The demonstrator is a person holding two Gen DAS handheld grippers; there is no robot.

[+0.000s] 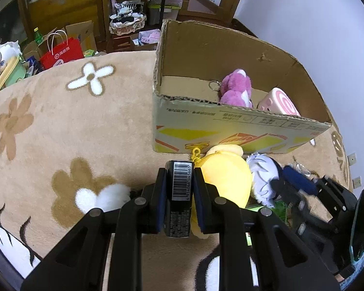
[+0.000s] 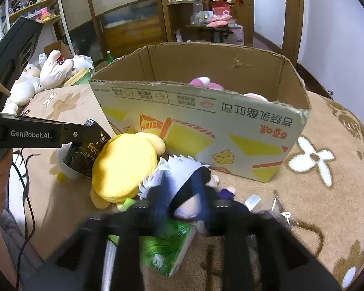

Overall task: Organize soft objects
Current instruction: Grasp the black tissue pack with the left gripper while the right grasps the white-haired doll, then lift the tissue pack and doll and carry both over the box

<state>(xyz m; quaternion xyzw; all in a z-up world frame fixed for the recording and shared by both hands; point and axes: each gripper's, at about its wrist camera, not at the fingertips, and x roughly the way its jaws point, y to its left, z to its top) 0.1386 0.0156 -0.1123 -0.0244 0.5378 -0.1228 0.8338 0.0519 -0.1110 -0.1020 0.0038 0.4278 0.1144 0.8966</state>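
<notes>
My left gripper [image 1: 179, 189] pinched a black pack [image 1: 179, 186], barcode 6914068045665 | right gripper [image 2: 184, 194] straddled the doll [image 2: 182, 169], grip unclear | "GenRobot.AI" on left gripper.

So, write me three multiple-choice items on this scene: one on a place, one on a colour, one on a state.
1. Where is the purple plush toy?
A. inside the cardboard box
B. on the blanket
C. in a gripper

2. What colour is the round plush in front of the box?
A. red
B. yellow
C. black

3. What is the left gripper doing?
A. hanging open
B. shut on nothing
C. shut on the black barcoded box

Answers: 1 A, it lies behind the box's near wall; 2 B, its surface is plain yellow; 3 C, both fingers press the box's sides.
</notes>
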